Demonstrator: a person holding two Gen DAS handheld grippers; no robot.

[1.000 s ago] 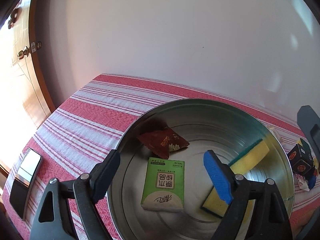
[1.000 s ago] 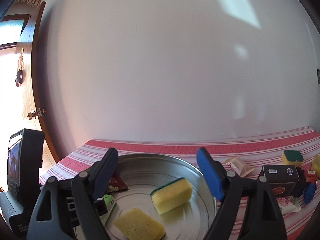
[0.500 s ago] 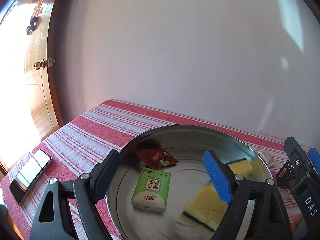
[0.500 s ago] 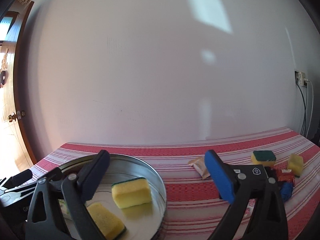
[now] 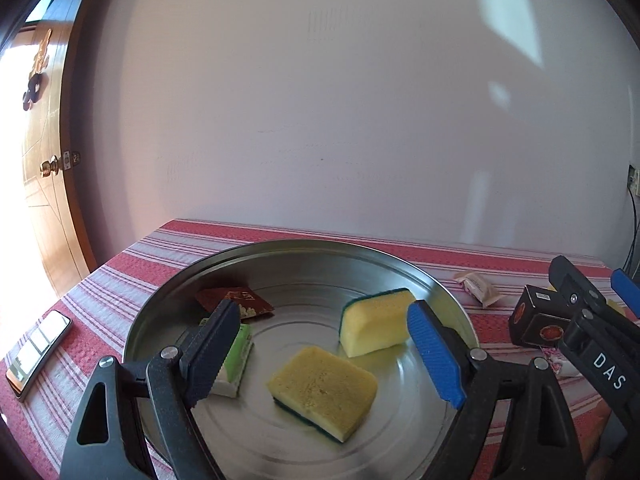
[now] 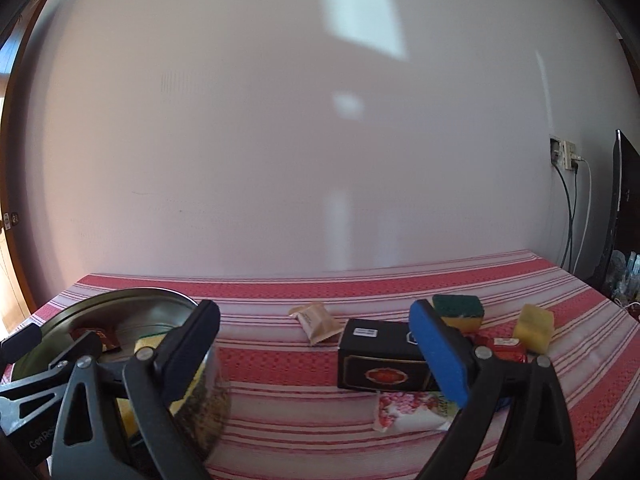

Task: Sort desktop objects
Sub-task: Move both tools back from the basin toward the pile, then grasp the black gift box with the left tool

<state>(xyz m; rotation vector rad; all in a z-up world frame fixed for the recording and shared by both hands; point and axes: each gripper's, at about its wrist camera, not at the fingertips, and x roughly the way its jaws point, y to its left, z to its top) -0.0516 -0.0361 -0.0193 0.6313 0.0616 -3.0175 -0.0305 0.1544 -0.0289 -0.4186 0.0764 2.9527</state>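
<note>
A round metal basin (image 5: 440,288) holds two yellow sponges (image 5: 324,386) (image 5: 376,322), a green tissue pack (image 5: 238,354) and a brown sachet (image 5: 234,300). My left gripper (image 5: 324,352) hovers open over the basin, nothing between its fingers. My right gripper (image 6: 316,360) is open and empty above the striped cloth, right of the basin (image 6: 120,300). Just ahead of it lie a black box (image 6: 376,356), a beige snack packet (image 6: 318,322), a floral packet (image 6: 412,412), a green-topped sponge (image 6: 458,312), a yellow sponge (image 6: 534,326) and a red packet (image 6: 506,346).
A phone (image 5: 36,348) lies on the cloth left of the basin. The table stands against a white wall, with a wooden door (image 5: 44,184) at left. Cables hang from a wall socket (image 6: 564,156) at far right, beside a dark screen (image 6: 624,208).
The right gripper has swung rightwards from over the basin to the loose items, and its jaws have widened. The left gripper has tilted up and turned right; more wall shows.
</note>
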